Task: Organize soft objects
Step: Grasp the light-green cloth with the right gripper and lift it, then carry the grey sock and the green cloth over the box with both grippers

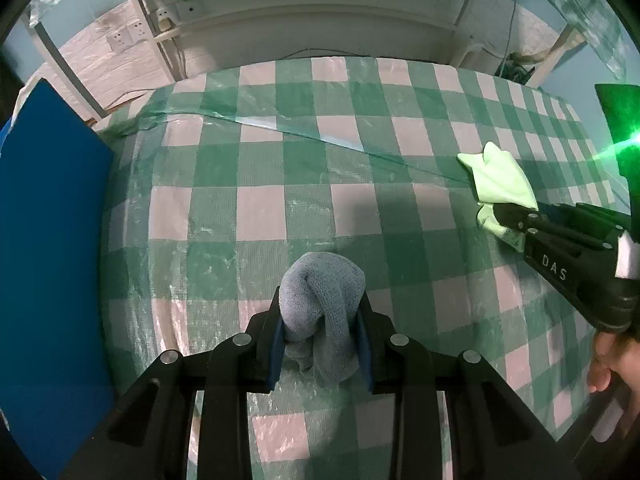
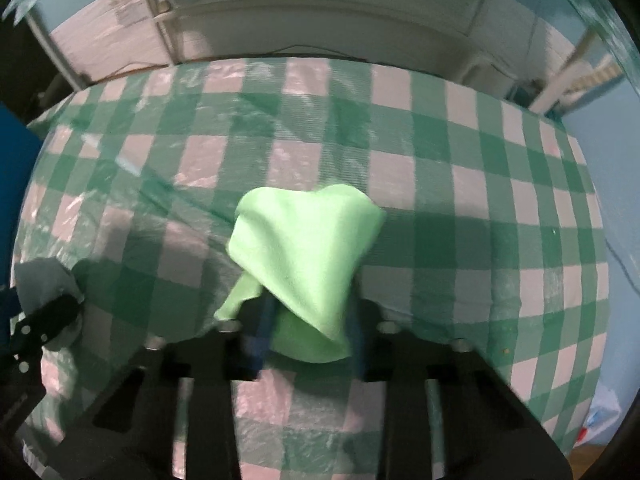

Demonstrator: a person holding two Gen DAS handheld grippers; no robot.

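I have the worktop under a checked cloth with clear plastic film over it. A blue panel stands along its left edge.

Left gripper: jaws clenched on the grey cloth, which is bunched between them near the front edge of the worktop, left of centre.

Right gripper: jaws clenched on the green cloth. The cloth stands up in a loose peak above the jaws, toward the right edge of the worktop.

Risks, as I judge them:
- The plastic film is slick and wrinkled. Either jaw may have pinched it with the fabric, and lifting would then drag the cover.
- The green cloth appears held by a low fold only. The free peak could flop or pull out if I move fast.
- The grey cloth is a thick wad, so a layer could slide loose.

Limits of view:
- The right wrist picture is blurred, so pad contact on the green cloth is unclear.
- The lower part of each cloth is hidden behind the jaws.
- No bin or target spot is visible.
- A green glare masks the right edge of the left view.
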